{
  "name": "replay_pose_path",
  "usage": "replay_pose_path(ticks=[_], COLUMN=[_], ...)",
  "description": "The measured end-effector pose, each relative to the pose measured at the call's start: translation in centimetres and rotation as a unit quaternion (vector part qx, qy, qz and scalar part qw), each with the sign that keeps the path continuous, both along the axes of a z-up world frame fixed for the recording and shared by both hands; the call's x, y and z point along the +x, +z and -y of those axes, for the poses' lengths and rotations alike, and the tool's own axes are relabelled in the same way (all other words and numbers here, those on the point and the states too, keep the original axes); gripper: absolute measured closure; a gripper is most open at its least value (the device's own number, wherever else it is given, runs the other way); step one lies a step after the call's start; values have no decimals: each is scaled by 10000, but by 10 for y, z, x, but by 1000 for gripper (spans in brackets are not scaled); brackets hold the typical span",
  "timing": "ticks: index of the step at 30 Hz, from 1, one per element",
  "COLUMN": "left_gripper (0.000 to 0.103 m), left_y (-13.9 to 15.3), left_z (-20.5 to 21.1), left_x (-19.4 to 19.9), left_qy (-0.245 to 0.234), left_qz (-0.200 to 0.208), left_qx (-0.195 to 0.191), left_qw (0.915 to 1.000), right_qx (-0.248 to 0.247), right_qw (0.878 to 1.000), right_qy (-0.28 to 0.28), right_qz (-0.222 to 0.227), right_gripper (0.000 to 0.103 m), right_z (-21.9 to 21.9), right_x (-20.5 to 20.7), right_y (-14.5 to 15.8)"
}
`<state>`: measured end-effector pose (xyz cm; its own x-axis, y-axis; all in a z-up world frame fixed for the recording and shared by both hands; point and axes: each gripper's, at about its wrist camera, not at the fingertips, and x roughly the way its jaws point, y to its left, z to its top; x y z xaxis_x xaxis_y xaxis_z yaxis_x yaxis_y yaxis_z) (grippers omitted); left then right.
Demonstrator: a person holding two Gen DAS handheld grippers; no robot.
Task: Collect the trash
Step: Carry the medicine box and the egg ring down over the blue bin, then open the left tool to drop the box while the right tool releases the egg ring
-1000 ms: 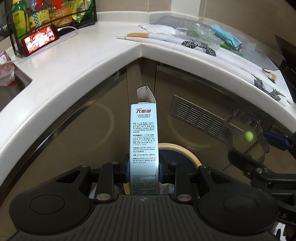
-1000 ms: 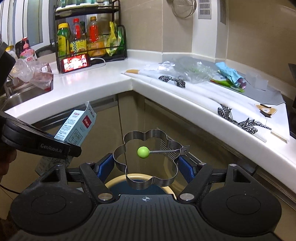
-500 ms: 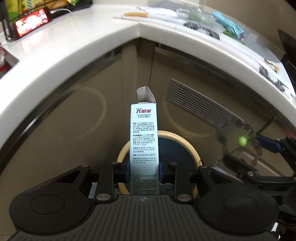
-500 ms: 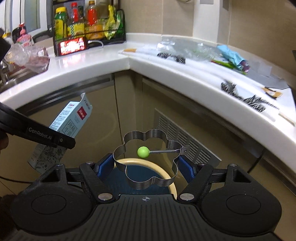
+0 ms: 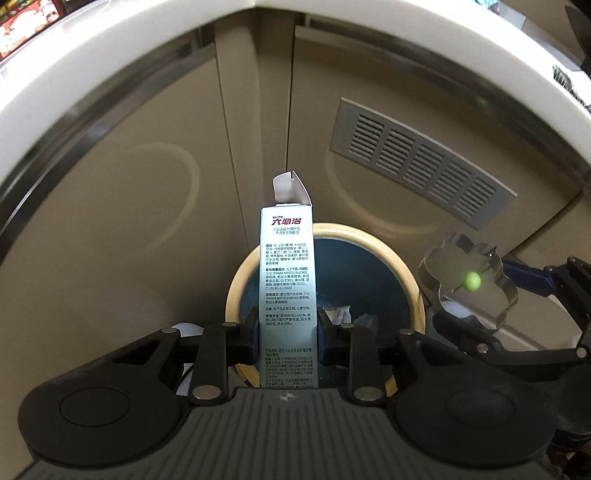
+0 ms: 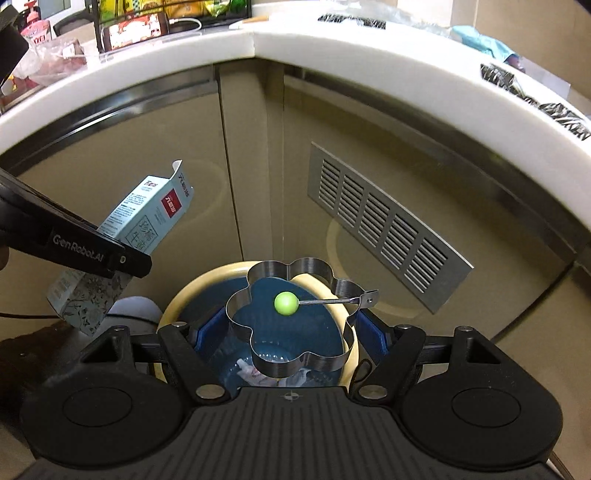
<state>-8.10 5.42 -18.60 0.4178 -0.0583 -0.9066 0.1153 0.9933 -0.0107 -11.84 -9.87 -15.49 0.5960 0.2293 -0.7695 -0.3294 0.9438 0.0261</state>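
Note:
My left gripper (image 5: pixel 288 325) is shut on a tall pale-blue toothpaste box (image 5: pixel 289 273) with its top flap open; the box stands upright above the near-left side of a round trash bin (image 5: pixel 402 273) with a cream rim and dark blue inside. My right gripper (image 6: pixel 290 332) is shut on a flower-shaped steel egg ring (image 6: pixel 332 284) with a green knob, held over the same trash bin (image 6: pixel 181 295). The egg ring (image 5: pixel 495 295) shows right of the bin in the left wrist view; the box (image 6: pixel 147 218) shows at the left in the right wrist view. Crumpled white trash (image 6: pixel 255 373) lies in the bin.
Beige corner cabinet doors with a metal vent grille (image 6: pixel 384 225) stand behind the bin. A white countertop (image 6: pixel 369 55) curves overhead, carrying a rack of bottles (image 6: pixel 166 14), plastic bags and patterned items. The floor beside the bin is dark.
Both grippers have sunk toward the bin with their loads; the countertop has slid up out of view and the bin's opening now shows much more fully under them.

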Motion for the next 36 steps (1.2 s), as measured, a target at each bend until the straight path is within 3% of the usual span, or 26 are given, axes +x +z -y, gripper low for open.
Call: replay_pose_path(ticks=[9, 25, 36], left_gripper=[72, 72, 72], left_y=[-29, -88, -126], left_z=[-3, 20, 20], left_x=[16, 50, 73], left_qy=[19, -396, -322], left_qz=[-473, -1064, -1400], left_qx=[-236, 135, 104], left_qw=[9986, 9934, 9896], right_qx=[-144, -683, -1041], right_qw=[9992, 9908, 9800], right_qy=[167, 488, 731], right_qz=[-327, -1059, -1533], right_gripper=[25, 25, 25], right_z=[-13, -38, -48], right_x=[16, 53, 74], right_y=[-24, -78, -112])
